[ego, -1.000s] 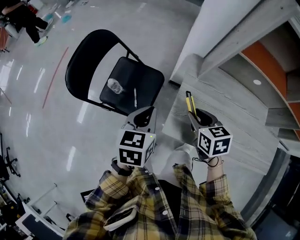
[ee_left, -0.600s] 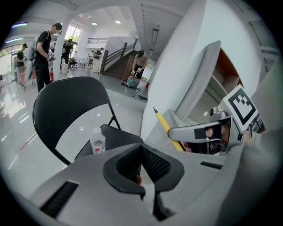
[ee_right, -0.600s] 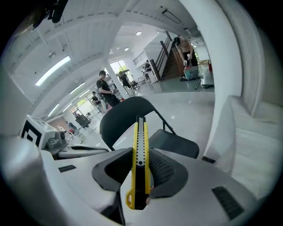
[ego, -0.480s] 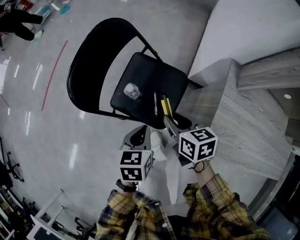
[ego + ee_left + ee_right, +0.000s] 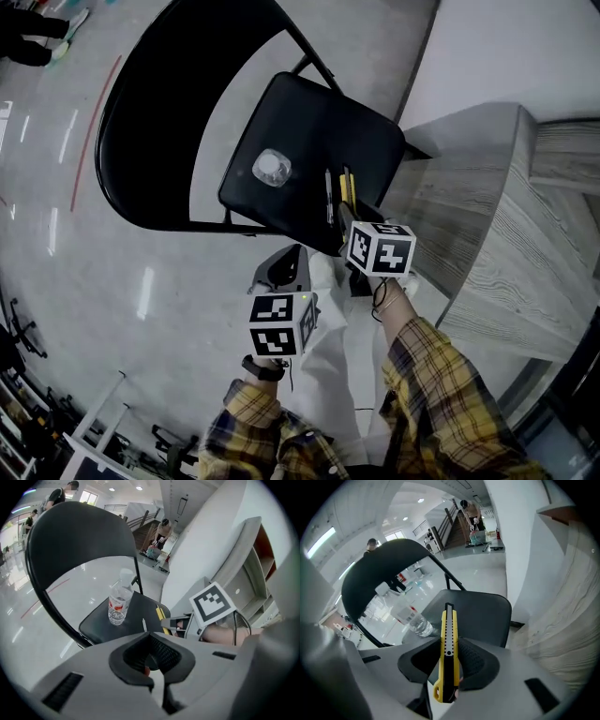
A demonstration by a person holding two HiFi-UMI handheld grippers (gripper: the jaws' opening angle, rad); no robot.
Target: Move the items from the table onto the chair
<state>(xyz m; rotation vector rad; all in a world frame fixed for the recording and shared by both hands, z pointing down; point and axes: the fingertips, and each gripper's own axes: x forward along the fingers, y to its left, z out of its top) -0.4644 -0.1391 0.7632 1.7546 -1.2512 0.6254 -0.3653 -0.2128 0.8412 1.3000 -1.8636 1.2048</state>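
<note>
We grip the yellow plastic snap-blade knife (image 5: 447,639) in our right gripper (image 5: 349,216), long axis along the jaws, tip over the black folding chair (image 5: 309,122) seat's near edge; left gripper (image 5: 152,660) closed on nothing.

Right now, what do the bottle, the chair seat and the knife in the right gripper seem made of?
Bottle: clear glossy plastic, probably; you see through it, red label around it.
Chair seat: black, dull sheen; vinyl pad or painted metal, can't tell which.
Knife: smooth yellow casing, likely hard plastic, with a grey notched strip, perhaps metal.
</note>
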